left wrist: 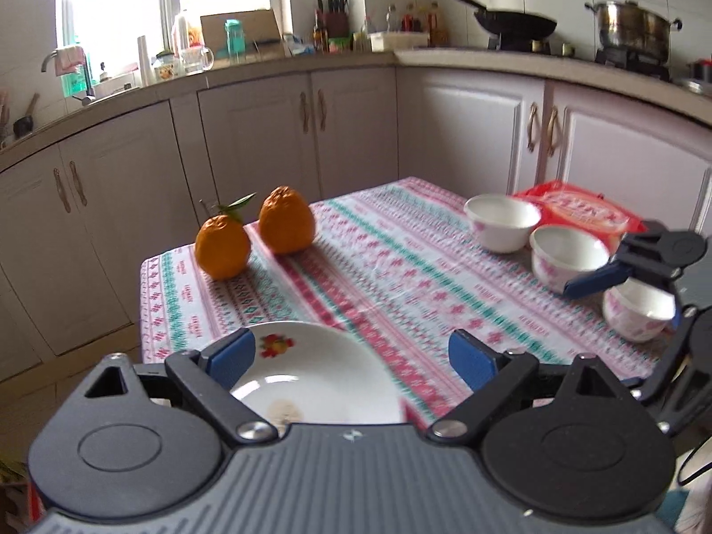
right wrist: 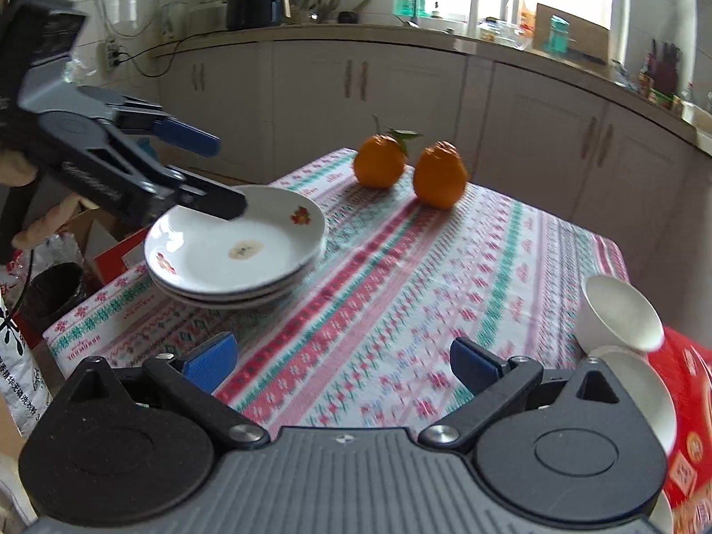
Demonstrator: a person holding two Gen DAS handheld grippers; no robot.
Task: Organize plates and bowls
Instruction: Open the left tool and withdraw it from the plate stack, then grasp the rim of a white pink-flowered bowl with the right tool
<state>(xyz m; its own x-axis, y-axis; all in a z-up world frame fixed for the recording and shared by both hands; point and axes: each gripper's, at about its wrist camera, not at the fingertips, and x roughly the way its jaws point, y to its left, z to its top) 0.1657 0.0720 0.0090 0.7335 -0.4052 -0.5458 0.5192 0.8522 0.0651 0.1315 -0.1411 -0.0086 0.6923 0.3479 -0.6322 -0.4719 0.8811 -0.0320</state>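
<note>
Nearest my left camera stood the left gripper, its blue pads spread wide with nothing pinched between them. Under and just beyond the left pad lay the plates, a white stack with a fruit print on the top one. From the right camera I counted what looked like three plates, stacked at the table's near left corner, the lowest rim overhanging the edge slightly. In that view the left gripper hung over the stack's left rim, one dark finger in front of the top plate; I could not tell whether it touched. A brownish mark sat in the middle of the top plate.

My right gripper was likewise spread, empty, above bare tablecloth. From the left camera it appeared at the right edge, over the bowls.

Three bowls with pink print stood in a row on the right side of the table, close together, well apart from the plates. Beside them lay a red packet. In the right camera two bowls showed at the right edge, strongly warped by the lens.

Two oranges stood near the far left corner, just beside each other, one with a leaf. Both views were blurred.
</note>
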